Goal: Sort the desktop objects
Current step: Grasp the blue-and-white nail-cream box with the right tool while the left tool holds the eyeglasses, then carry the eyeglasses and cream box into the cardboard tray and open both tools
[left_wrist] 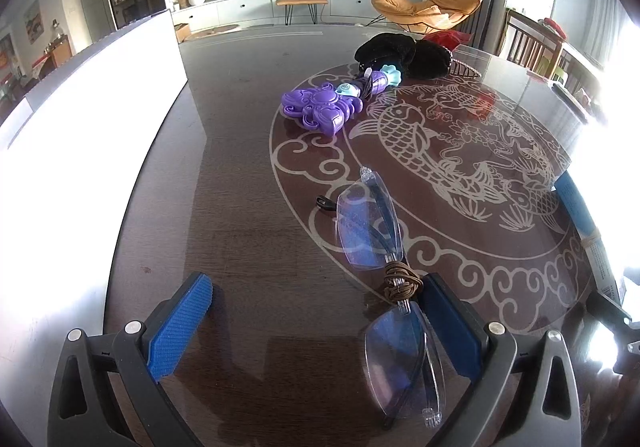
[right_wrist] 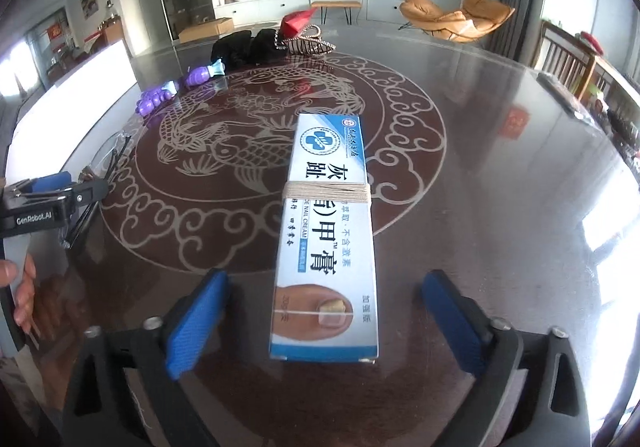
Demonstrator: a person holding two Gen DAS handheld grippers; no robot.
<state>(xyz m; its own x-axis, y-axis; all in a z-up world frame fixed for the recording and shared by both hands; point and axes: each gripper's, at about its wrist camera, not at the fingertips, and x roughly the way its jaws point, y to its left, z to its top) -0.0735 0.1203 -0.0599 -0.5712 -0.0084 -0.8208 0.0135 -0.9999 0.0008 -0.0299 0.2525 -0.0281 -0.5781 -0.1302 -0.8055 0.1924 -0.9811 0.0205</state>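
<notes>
Folded rimless glasses (left_wrist: 384,247) with a brown cord around the bridge lie on the dark table, one lens between my left gripper's fingers, against the right finger (left_wrist: 448,323). My left gripper (left_wrist: 316,323) is open. A blue and white nail cream box (right_wrist: 326,235) bound with string lies between the fingers of my right gripper (right_wrist: 324,323), which is open and not touching it. A purple toy (left_wrist: 320,105) and a black cloth bundle (left_wrist: 400,51) lie farther back. The glasses (right_wrist: 108,155) and the left gripper (right_wrist: 52,199) show at the left of the right wrist view.
A white box wall (left_wrist: 80,135) stands along the table's left side. The cream box (left_wrist: 580,215) shows at the right in the left wrist view. A red item and beaded basket (right_wrist: 308,35) sit behind the black bundle (right_wrist: 248,47). The table (right_wrist: 500,167) carries a fish pattern.
</notes>
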